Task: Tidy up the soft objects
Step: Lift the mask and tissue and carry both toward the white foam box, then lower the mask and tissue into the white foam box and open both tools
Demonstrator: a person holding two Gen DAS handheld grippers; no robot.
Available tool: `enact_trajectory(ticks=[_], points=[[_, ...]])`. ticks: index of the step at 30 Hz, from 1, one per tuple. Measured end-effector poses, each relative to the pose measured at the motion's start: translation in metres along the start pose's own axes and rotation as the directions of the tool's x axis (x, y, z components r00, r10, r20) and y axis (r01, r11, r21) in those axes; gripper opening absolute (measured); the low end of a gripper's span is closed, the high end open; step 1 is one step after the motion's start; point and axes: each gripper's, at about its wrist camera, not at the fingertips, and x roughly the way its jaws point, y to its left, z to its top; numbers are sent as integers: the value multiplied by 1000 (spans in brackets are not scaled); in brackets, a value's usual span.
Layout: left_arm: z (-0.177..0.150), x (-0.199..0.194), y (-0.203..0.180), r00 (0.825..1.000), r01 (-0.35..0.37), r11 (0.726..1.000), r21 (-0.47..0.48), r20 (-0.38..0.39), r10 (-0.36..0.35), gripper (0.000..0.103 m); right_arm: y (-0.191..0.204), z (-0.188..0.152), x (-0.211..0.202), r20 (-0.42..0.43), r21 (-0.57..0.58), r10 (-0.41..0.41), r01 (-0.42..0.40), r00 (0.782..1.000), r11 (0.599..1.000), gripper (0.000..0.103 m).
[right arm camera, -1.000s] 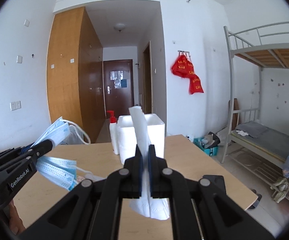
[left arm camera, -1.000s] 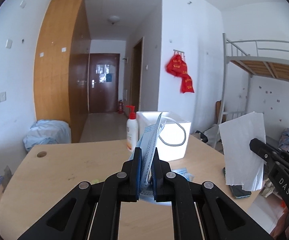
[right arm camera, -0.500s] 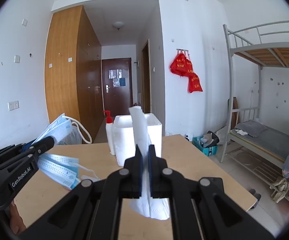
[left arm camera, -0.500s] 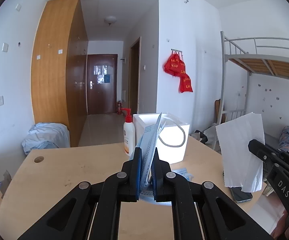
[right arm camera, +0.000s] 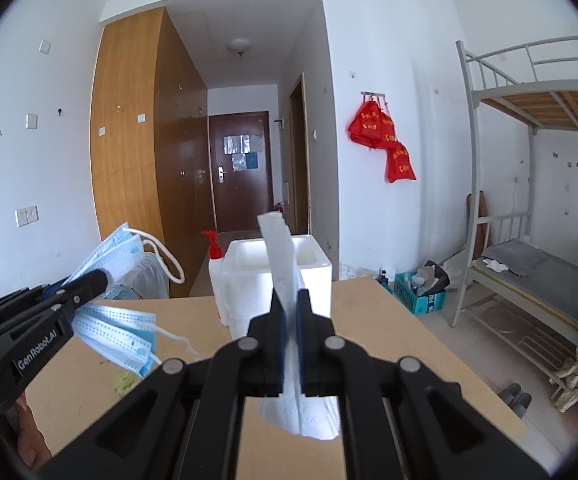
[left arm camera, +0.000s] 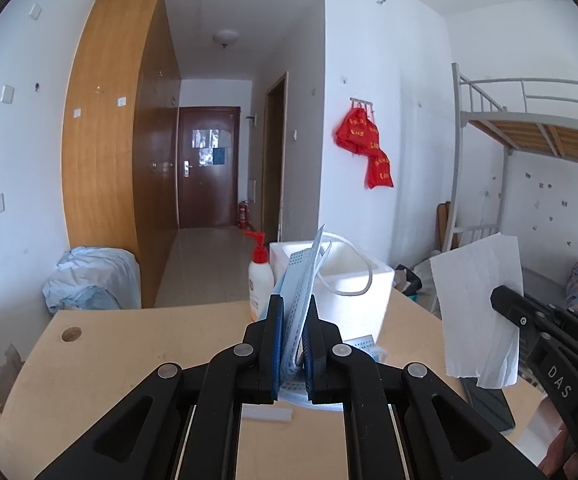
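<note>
My left gripper [left arm camera: 292, 312] is shut on a bunch of blue face masks [left arm camera: 299, 292] and holds them above the wooden table [left arm camera: 137, 344]; from the right wrist view the masks [right arm camera: 117, 300] hang from it [right arm camera: 99, 278] at the left. My right gripper [right arm camera: 291, 300] is shut on a white tissue [right arm camera: 285, 280], also seen at the right in the left wrist view [left arm camera: 479, 308]. A white foam box [left arm camera: 353, 284] stands open at the table's far edge, ahead of both grippers [right arm camera: 279, 280].
A white pump bottle with a red top [left arm camera: 260, 276] stands left of the box. A dark phone [left arm camera: 489, 404] lies on the table's right side. A yellow scrap [right arm camera: 127, 380] lies on the table. A bunk bed [right arm camera: 537, 272] stands to the right.
Both grippers have risen slightly and moved a little closer to the foam box, still holding the masks and the tissue.
</note>
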Motion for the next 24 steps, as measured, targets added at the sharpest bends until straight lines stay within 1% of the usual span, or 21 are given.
enact_trajectory(ticks=[6, 8, 18, 24], points=[[17, 28, -1, 1000, 11, 1000, -8, -22, -12, 9, -1, 10, 22, -2, -7, 12, -12, 1000, 1000, 7], [22, 37, -2, 1000, 6, 1000, -5, -22, -6, 9, -1, 14, 29, -4, -12, 22, -22, 1000, 1000, 7], [51, 88, -4, 999, 30, 999, -12, -15, -30, 9, 0, 30, 68, -22, -32, 36, -36, 999, 999, 7], [61, 118, -2, 999, 40, 999, -27, -22, -40, 9, -1, 43, 85, -15, -33, 47, -48, 999, 998, 7]])
